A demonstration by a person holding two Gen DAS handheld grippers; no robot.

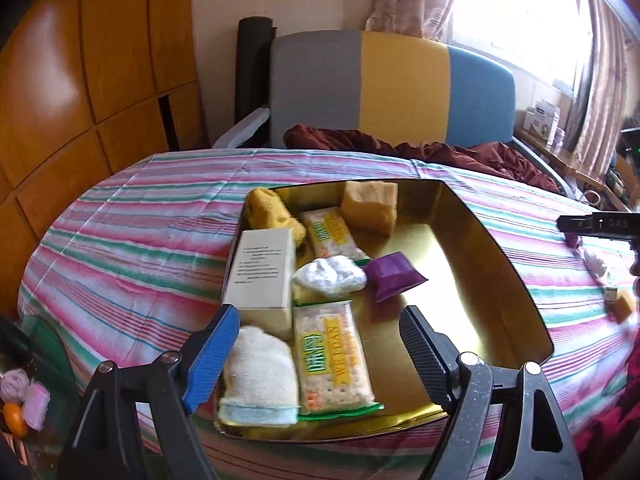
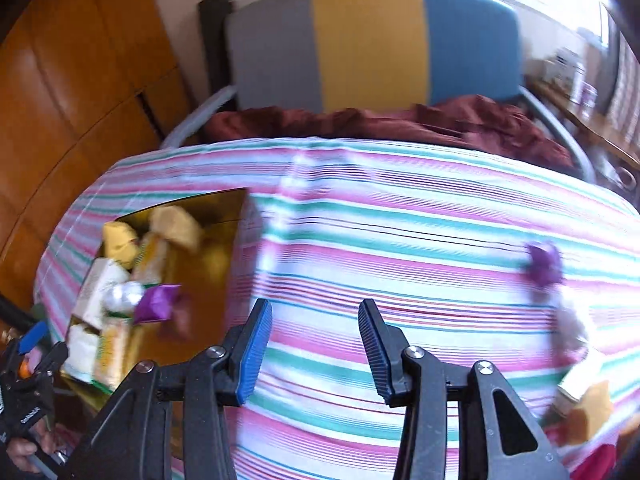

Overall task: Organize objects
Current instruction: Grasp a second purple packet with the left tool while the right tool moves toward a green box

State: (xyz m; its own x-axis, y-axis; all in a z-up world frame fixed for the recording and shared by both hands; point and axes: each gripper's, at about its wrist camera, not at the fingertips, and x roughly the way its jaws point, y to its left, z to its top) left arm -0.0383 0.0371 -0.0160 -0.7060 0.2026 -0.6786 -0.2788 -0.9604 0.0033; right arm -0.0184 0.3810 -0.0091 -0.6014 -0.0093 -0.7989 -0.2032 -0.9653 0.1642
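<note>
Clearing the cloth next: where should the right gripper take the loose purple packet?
The purple packet lies alone on the striped cloth, blurred, right of the open right gripper. Come from above, fingers straddling its body across the narrow width; exact shape can't be read.

A grey, yellow and blue headboard (image 1: 390,84) stands between wooden wardrobe panels (image 1: 80,80) and a bright curtained window (image 1: 520,12).
</note>
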